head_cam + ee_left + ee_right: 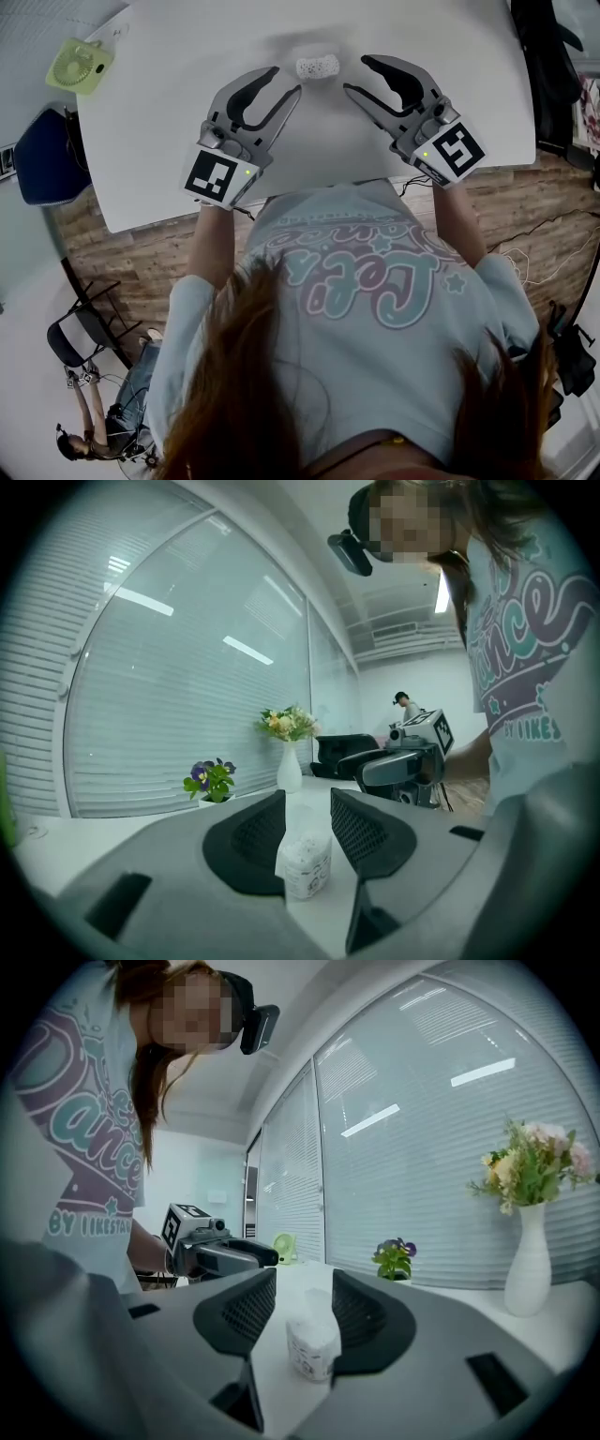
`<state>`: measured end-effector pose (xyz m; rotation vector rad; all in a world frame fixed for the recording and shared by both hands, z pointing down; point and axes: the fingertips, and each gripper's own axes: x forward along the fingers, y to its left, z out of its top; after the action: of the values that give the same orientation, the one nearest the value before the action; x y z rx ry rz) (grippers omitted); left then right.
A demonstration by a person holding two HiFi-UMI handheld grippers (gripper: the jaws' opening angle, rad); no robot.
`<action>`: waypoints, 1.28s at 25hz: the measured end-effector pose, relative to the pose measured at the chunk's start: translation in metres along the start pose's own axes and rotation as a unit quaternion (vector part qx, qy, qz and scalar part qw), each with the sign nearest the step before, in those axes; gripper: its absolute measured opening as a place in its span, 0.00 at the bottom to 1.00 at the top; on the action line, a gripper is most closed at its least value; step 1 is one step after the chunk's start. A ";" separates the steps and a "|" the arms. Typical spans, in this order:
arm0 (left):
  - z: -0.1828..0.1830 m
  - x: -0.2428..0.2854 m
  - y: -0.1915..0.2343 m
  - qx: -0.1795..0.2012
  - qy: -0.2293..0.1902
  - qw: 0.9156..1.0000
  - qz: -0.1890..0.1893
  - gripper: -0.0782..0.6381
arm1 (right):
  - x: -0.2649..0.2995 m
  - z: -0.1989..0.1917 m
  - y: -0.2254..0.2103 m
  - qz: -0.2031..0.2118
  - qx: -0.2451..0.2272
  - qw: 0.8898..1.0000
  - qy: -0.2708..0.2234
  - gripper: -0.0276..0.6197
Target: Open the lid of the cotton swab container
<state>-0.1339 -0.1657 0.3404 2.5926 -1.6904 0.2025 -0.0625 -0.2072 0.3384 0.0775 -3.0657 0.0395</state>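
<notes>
Cotton swab container (317, 67) stands upright on the white table (169, 66), at its middle towards the far edge, between the two grippers' tips. The left gripper (286, 82) lies just to the container's left with its jaws spread apart and nothing between them. In the left gripper view the container (306, 862) shows in the gap of the left gripper (307, 803), a little past the jaw tips and touching neither pad. The right gripper (356, 75) mirrors it just to the right, jaws likewise parted and empty. In its own view the container (313, 1344) sits ahead of the right gripper (304, 1279), in line with the gap. The tub's lower part is packed with white swabs; its clear top seems to be closed, though the pale glare makes that hard to judge.

Further out, a white vase of flowers (289, 761) and a small pot of purple flowers (211, 782) stand by the window blinds. A green desk fan (81, 64) rests at the table's far left corner, and a blue chair (42, 155) stands beside the left edge.
</notes>
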 end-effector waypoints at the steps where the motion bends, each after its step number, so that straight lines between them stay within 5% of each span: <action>1: 0.001 0.000 0.001 0.000 -0.003 1.000 0.001 0.31 | -0.001 0.000 0.000 0.000 0.001 1.000 0.000 0.33; 17: 0.012 -0.002 0.001 0.004 -0.024 1.000 0.011 0.16 | -0.010 0.011 -0.005 -0.030 -0.013 0.999 -0.015 0.08; 32: 0.018 -0.003 -0.002 0.012 -0.019 1.000 0.007 0.12 | -0.016 0.021 -0.004 -0.027 -0.018 0.999 -0.031 0.05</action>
<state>-0.1313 -0.1640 0.3228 2.6193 -1.7295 0.1775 -0.0483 -0.2109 0.3162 0.1635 -3.1235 -0.0226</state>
